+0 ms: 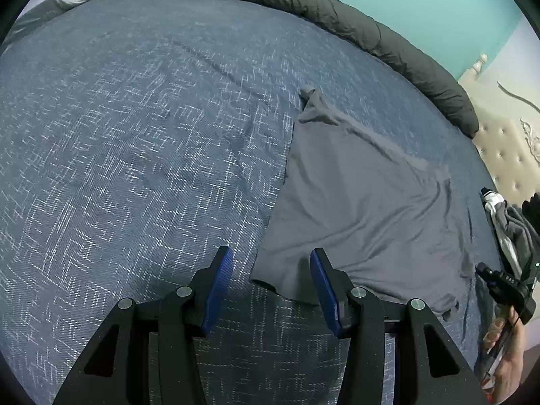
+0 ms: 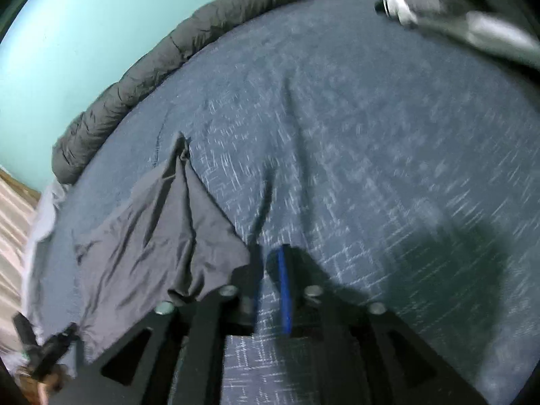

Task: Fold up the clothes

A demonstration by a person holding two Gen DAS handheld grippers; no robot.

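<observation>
Left wrist view: the left gripper (image 1: 270,270) is held with jaws spread over the near corner of the grey garment (image 1: 364,209) spread on the blue bedspread (image 1: 135,135), apparently for pinching, while the right gripper (image 2: 270,287), blurred, appears nearly closed and empty.

right view: motion-blurred throughout; bedspread (image 2: 371,155) weave smeared into streaks
right gripper (image 2: 270,280): blurred; left finger only a dark smear, gap between the pads narrow, whether it grips anything cannot be told
garment (image 2: 162,246): near edge hidden behind the right gripper's frame; kind of clothing cannot be told
clothes pile (image 2: 465,17): blurred, cut off by the top right edge
left gripper (image 1: 271,270): frame cut off by the bottom edge
hand (image 1: 503,354): only part shows at the lower right rim of the left view
duvet (image 1: 337,23): both ends run out of view
</observation>
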